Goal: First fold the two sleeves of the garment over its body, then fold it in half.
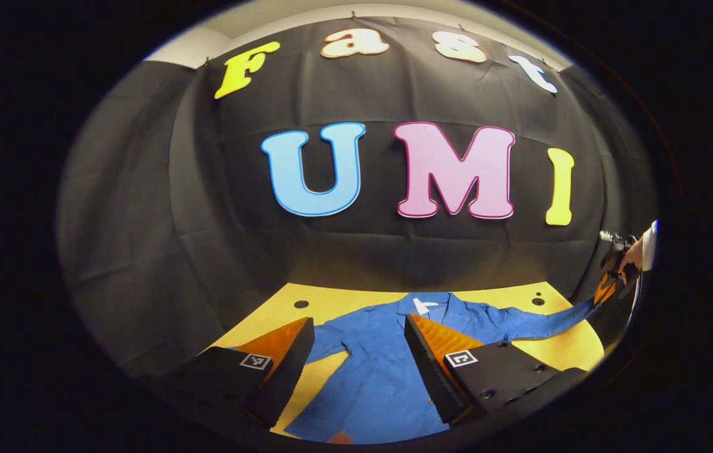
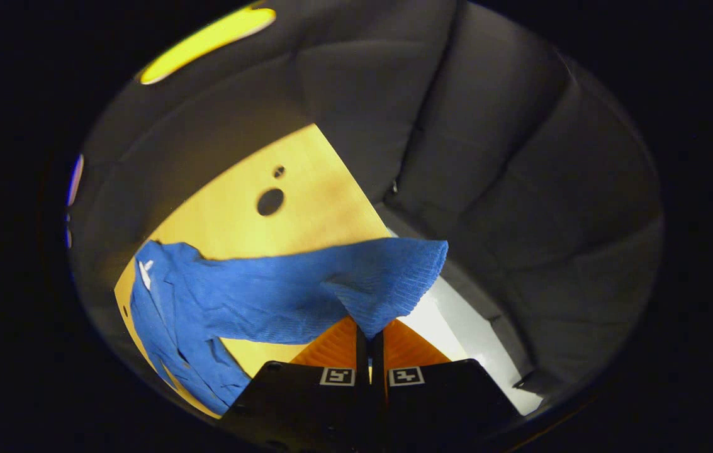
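A blue shirt lies spread on the yellow table, collar toward the back wall. My left gripper hovers open above the shirt's body, nothing between its fingers. One sleeve stretches out to the right, where the right gripper, held by a hand, pinches its end. In the right gripper view, the right gripper is shut on the sleeve cuff, lifted off the table, and the shirt trails away to the left.
The table has round holes near its back edge. Black cloth walls close in behind and on both sides. A pale strip of floor shows past the table's right edge.
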Motion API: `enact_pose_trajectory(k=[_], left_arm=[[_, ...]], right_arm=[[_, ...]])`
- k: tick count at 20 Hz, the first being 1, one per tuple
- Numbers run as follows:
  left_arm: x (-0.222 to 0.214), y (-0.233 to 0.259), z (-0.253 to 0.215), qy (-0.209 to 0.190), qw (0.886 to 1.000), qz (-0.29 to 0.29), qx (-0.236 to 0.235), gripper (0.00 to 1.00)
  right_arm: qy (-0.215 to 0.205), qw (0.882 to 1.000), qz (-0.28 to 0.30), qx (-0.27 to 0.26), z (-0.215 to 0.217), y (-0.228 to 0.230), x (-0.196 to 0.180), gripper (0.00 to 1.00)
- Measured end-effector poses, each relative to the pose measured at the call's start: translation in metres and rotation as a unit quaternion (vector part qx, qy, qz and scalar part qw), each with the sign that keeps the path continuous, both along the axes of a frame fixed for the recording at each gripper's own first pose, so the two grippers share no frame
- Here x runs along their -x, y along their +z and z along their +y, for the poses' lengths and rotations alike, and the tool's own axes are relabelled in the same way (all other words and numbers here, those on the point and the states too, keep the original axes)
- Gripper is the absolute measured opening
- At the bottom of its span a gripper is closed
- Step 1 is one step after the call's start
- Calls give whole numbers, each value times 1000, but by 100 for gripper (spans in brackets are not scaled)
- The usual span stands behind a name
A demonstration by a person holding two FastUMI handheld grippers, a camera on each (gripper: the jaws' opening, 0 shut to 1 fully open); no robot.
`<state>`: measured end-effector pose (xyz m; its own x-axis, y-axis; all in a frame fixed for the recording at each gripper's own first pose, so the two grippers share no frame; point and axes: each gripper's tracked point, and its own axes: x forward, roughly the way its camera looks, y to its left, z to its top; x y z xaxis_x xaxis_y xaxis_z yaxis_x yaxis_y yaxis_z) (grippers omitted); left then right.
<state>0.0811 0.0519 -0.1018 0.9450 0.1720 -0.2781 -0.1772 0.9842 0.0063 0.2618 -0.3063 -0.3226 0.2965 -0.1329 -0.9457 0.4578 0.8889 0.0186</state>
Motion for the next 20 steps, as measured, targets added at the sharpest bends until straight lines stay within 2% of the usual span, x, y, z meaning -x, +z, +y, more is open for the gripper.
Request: enact_pose_trajectory(k=[3,4,6,10,12,15,17,20], left_arm=[[15,-2,38,11,1000,-8,-8,83],[22,-4,58,20,1000,-8,-10,82],[36,-10,89,39,999,-5,-4,82],[65,-29,146,86,996,7,2,84],[78,-43,168,107,994,26,1,84],[104,-71,190,136,987,80,4,83],[118,-82,201,153,983,96,8,85],[132,-86,215,185,978,92,18,85]], right_arm=[[35,997,-69,10,59,75,-48,5],[72,992,-94,33,82,102,-66,5],[112,985,-130,29,145,141,-88,5],[208,965,-159,16,282,161,-117,5],[243,959,-147,-16,354,141,-120,4],[297,947,-115,-36,451,60,-114,4],[338,934,-106,-53,507,13,-109,4],[350,929,-68,-103,574,-45,-93,4]])
